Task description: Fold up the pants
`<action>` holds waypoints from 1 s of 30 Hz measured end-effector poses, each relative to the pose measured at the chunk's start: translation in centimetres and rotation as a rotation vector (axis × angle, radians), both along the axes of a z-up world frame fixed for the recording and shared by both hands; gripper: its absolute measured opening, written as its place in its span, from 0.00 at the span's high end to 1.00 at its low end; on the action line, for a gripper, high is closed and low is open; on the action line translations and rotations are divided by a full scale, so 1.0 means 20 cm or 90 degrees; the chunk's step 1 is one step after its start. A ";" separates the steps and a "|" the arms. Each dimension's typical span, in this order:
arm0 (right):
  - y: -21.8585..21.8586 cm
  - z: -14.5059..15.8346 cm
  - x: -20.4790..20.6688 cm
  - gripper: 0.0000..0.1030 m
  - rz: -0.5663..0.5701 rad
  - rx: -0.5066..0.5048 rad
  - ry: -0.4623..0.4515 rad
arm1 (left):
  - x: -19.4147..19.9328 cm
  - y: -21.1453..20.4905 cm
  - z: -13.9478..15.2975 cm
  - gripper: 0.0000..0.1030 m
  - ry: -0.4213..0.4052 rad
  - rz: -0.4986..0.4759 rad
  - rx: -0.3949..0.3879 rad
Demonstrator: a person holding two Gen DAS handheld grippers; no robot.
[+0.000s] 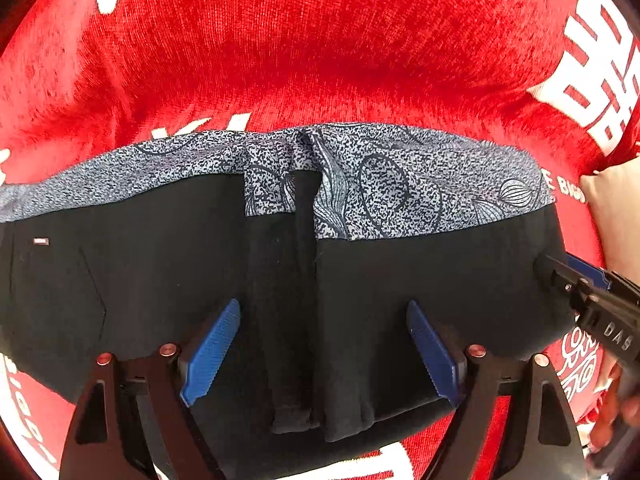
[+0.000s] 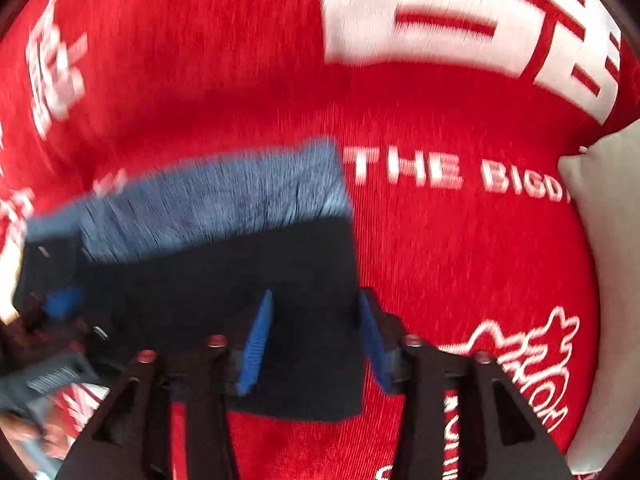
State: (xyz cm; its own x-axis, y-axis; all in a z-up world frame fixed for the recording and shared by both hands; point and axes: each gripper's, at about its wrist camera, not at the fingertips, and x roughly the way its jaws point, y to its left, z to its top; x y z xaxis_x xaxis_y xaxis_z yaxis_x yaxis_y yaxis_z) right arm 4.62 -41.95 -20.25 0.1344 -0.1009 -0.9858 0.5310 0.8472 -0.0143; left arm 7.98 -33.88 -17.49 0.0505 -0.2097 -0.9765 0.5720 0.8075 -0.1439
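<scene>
The pants (image 1: 160, 272) are black with a speckled grey-blue patterned band along the far edge. They lie folded in a flat stack on the red cloth. My left gripper (image 1: 324, 316) is open just above the near middle of the stack, blue pads either side of a central fold. My right gripper (image 2: 316, 312) is open over the stack's right edge (image 2: 280, 264), one pad above the black fabric, the other at its edge. The right wrist view is blurred. The right gripper also shows at the right of the left wrist view (image 1: 556, 276).
A red plush cloth (image 1: 320, 60) with white lettering covers the surface all around the pants. A beige cushion (image 2: 608, 208) lies at the right edge. A hand (image 1: 616, 412) shows at the lower right.
</scene>
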 end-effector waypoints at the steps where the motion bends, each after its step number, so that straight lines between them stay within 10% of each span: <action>1: 0.02 0.01 -0.01 0.49 -0.002 -0.015 -0.013 | 0.01 0.01 0.00 0.16 0.001 0.005 0.003; 30: 0.44 0.17 0.17 0.35 0.075 0.021 -0.043 | 0.01 0.62 0.14 0.16 -0.002 0.146 0.006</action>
